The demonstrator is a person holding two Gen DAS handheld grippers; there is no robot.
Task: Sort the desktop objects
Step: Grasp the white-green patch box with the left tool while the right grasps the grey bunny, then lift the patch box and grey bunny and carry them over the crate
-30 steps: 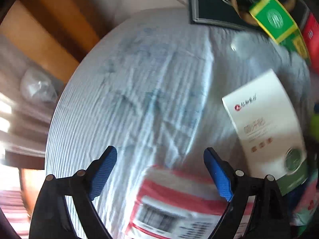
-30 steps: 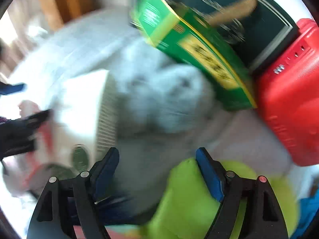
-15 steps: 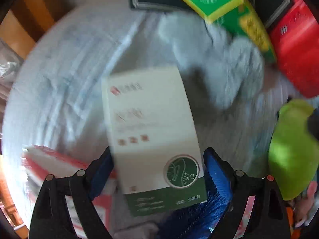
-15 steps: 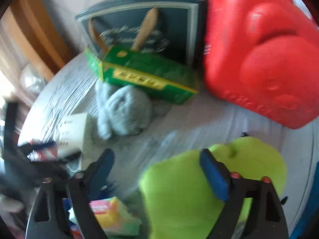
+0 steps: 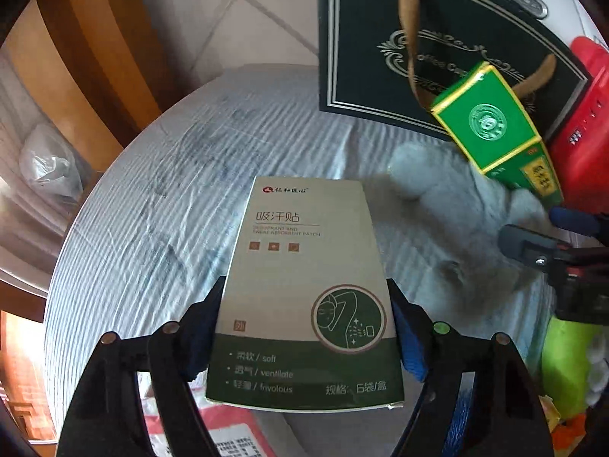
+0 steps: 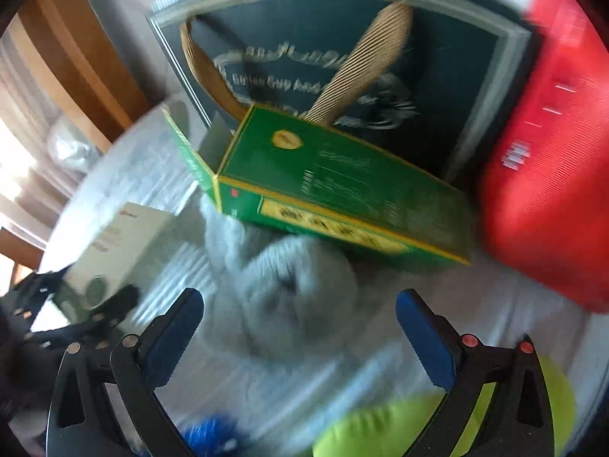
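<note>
A white and green flat box [image 5: 300,228] lies between the pads of my left gripper [image 5: 304,289]. The jaws are closing and both blue pads touch its long sides, so the gripper is shut on it. The box's near end hides part of a red-and-white package [image 5: 228,434]. My right gripper [image 6: 298,299] stands wide open above a grey plush toy [image 6: 289,285], with nothing between its pads. The plush [image 5: 456,228] lies right of the white box, against a green box [image 6: 335,190].
A black gift bag [image 6: 437,76] with tan handles stands at the back, a red case [image 6: 552,171] to its right. A lime-green soft item [image 6: 380,430] lies near the front. The round table's striped cloth [image 5: 152,228] stretches to the left edge.
The left gripper moved from over the cloth onto the white box and narrowed onto its sides. The right gripper opened wider and shifted from the lime-green item to above the grey plush.
</note>
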